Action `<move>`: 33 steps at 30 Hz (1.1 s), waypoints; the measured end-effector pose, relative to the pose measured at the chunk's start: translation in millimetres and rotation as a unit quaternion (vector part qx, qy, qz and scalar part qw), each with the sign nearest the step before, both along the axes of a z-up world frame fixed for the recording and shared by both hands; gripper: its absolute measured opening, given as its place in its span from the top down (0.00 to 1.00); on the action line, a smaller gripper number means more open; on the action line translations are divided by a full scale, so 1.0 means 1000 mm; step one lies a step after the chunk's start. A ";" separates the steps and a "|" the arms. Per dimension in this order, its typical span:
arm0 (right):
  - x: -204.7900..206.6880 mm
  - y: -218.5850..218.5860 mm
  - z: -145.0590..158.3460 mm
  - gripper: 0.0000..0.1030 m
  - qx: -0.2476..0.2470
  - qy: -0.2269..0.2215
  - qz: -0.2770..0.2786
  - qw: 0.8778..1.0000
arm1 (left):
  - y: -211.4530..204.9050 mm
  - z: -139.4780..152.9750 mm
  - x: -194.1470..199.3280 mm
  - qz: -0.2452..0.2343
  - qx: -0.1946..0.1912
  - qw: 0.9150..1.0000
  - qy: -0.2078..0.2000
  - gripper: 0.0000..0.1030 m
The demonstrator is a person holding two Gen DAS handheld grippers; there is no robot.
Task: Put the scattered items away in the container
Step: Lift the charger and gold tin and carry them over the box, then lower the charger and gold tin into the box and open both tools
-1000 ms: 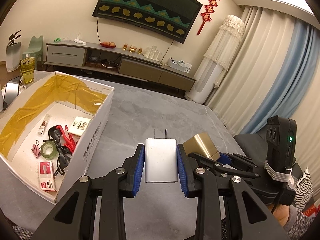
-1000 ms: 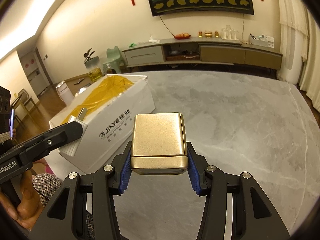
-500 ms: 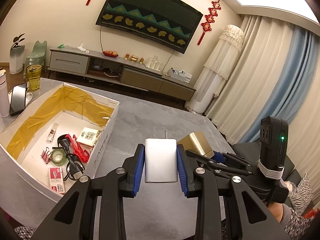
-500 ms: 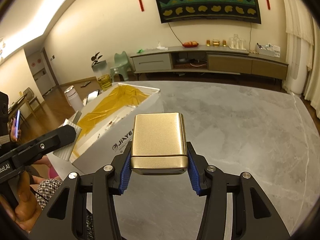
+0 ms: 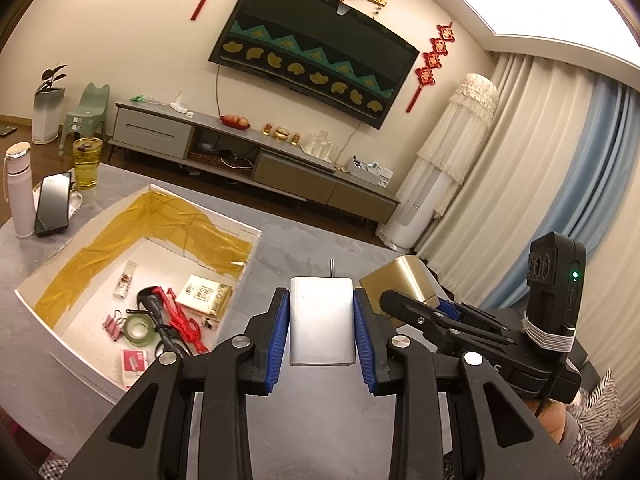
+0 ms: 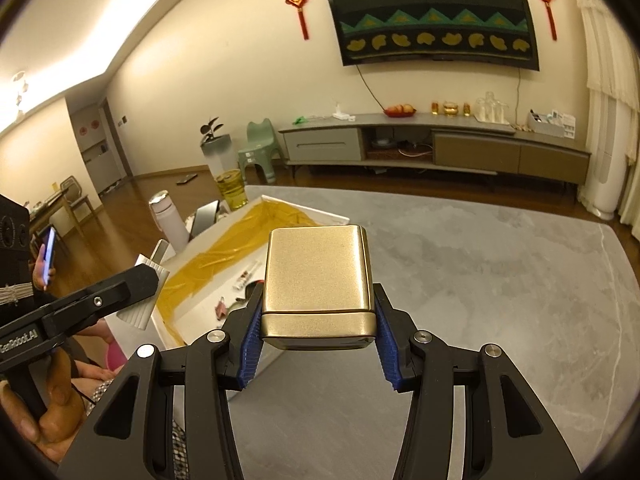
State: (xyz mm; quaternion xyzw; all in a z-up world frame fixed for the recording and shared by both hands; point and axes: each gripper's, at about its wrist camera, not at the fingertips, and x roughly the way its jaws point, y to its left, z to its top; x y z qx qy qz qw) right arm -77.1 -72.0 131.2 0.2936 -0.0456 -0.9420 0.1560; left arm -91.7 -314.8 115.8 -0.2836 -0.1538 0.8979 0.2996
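Observation:
My left gripper point(image 5: 322, 320) is shut on a white plug charger point(image 5: 322, 322), prongs pointing away, held above the grey table to the right of the white box point(image 5: 240, 280). The box, lined with yellow tape, holds tape roll, binder clips, red scissors and small packets. My right gripper point(image 6: 318, 320) is shut on a gold tin point(image 6: 318, 280), raised above the table beside the box point(image 6: 328, 216). In the left wrist view the gold tin point(image 5: 400, 280) sits just right of the charger. In the right wrist view the charger point(image 6: 150, 292) shows at the left, over the box's near wall.
A pink bottle point(image 5: 20, 192), a phone point(image 5: 54, 204) and a glass of yellow drink point(image 5: 88, 162) stand beyond the box's far left corner. The grey table point(image 6: 500, 280) stretches out to the right. A person's hand point(image 6: 44, 412) holds the left gripper.
Both grippers have risen with their loads and both views look down further into the box. The right view has moved toward the box. Neither grip changed.

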 end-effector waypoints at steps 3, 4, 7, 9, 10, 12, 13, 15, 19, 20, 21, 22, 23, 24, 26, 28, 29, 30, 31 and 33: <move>-0.003 -0.007 0.005 0.50 0.001 0.003 0.006 1.000 | -0.008 0.001 -0.005 0.007 0.005 1.000 -0.004 0.68; -0.004 -0.009 0.007 0.50 0.001 0.004 0.009 1.000 | -0.011 0.001 -0.006 0.011 0.006 1.000 -0.006 0.68; -0.007 -0.018 0.012 0.50 0.004 0.008 0.016 1.000 | -0.018 0.002 -0.009 0.018 0.008 1.000 -0.008 0.69; -0.009 -0.022 0.013 0.50 0.006 0.009 0.021 1.000 | -0.024 0.003 -0.010 0.024 0.009 1.000 -0.006 0.68; -0.010 -0.026 0.014 0.50 0.007 0.010 0.023 1.000 | -0.027 0.004 -0.010 0.028 0.011 1.000 -0.005 0.68; -0.012 -0.032 0.015 0.50 0.010 0.009 0.029 0.999 | -0.034 0.004 -0.012 0.035 0.013 0.999 -0.005 0.68; -0.013 -0.036 0.016 0.50 0.011 0.009 0.033 0.999 | -0.037 0.004 -0.014 0.037 0.014 0.999 -0.006 0.68; -0.016 -0.043 0.017 0.50 0.013 0.009 0.039 0.999 | -0.043 0.003 -0.017 0.044 0.016 0.999 -0.010 0.69; -0.022 -0.056 0.017 0.50 0.017 0.008 0.052 0.998 | -0.057 0.001 -0.025 0.057 0.023 0.998 -0.018 0.69; -0.024 -0.059 0.018 0.50 0.017 0.008 0.055 0.998 | -0.060 0.001 -0.027 0.061 0.025 0.998 -0.020 0.69; -0.025 -0.063 0.018 0.50 0.019 0.008 0.059 0.998 | -0.063 0.001 -0.028 0.065 0.026 0.997 -0.021 0.69; -0.027 -0.066 0.018 0.50 0.020 0.008 0.062 0.998 | -0.066 0.001 -0.029 0.068 0.026 0.997 -0.021 0.69; -0.029 -0.071 0.018 0.50 0.022 0.007 0.066 0.998 | -0.068 0.001 -0.030 0.071 0.026 0.997 -0.021 0.69; -0.031 -0.074 0.018 0.50 0.022 0.006 0.069 0.997 | -0.071 0.001 -0.031 0.074 0.026 0.997 -0.021 0.69; -0.035 -0.079 0.017 0.50 0.023 0.003 0.075 0.997 | -0.075 0.000 -0.034 0.080 0.025 0.996 -0.021 0.69; -0.039 -0.086 0.013 0.50 0.027 0.000 0.081 0.996 | -0.078 -0.001 -0.038 0.085 0.022 0.996 -0.022 0.69; -0.041 -0.089 0.012 0.50 0.028 -0.003 0.084 0.996 | -0.080 -0.001 -0.040 0.087 0.021 0.996 -0.024 0.69; -0.043 -0.092 0.010 0.50 0.030 -0.005 0.087 0.996 | -0.081 -0.003 -0.042 0.089 0.018 0.996 -0.025 0.68; -0.045 -0.094 0.008 0.50 0.031 -0.008 0.089 0.995 | -0.081 -0.004 -0.044 0.091 0.015 0.995 -0.026 0.68; -0.049 -0.100 0.005 0.50 0.037 -0.012 0.094 0.995 | -0.082 -0.008 -0.050 0.095 0.008 0.995 -0.032 0.68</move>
